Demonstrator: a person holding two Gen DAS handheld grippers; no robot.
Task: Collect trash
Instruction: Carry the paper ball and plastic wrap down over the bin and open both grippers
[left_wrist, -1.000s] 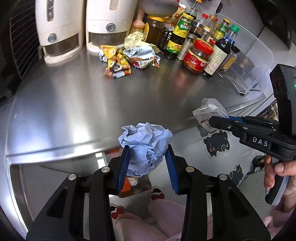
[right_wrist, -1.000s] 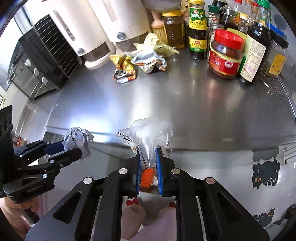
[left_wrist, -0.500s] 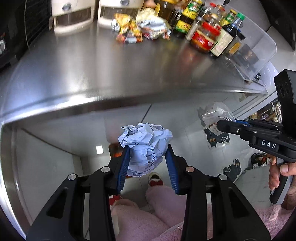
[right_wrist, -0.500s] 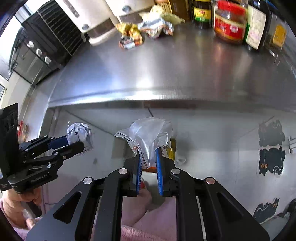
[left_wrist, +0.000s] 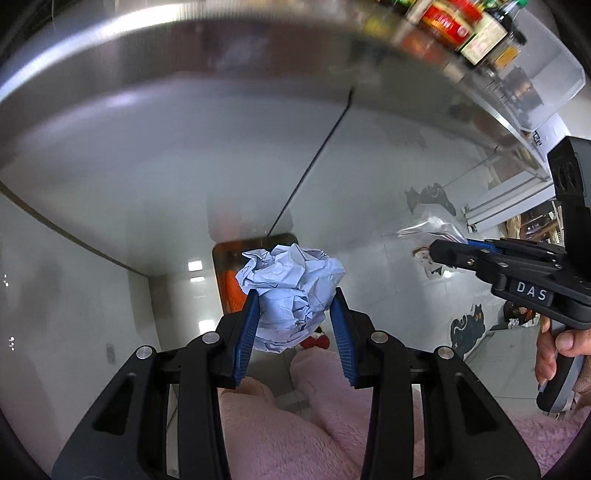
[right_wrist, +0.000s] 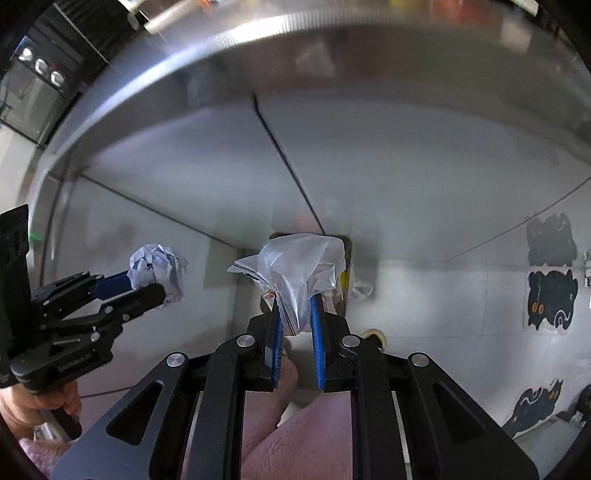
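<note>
L gripper (left_wrist: 295, 314) clamping paper ball (left_wrist: 291, 291), R gripper (right_wrist: 295, 317) pinching plastic wrapper (right_wrist: 295, 266), both angled down

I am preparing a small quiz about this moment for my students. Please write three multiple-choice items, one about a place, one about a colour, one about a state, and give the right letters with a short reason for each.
1. Where is the crumpled paper ball?
A. between the fingers of the left gripper
B. on the steel counter
C. on the floor

2. What colour are the finger pads of the right gripper?
A. red
B. blue
C. yellow

3. In what state is the right gripper?
A. wide open and empty
B. lying on the counter
C. shut on the clear plastic wrapper

Key:
1 A, the ball sits pinched between the two fingers.
2 B, both pads show blue.
3 C, the wrapper rises from between the closed fingers.
</note>
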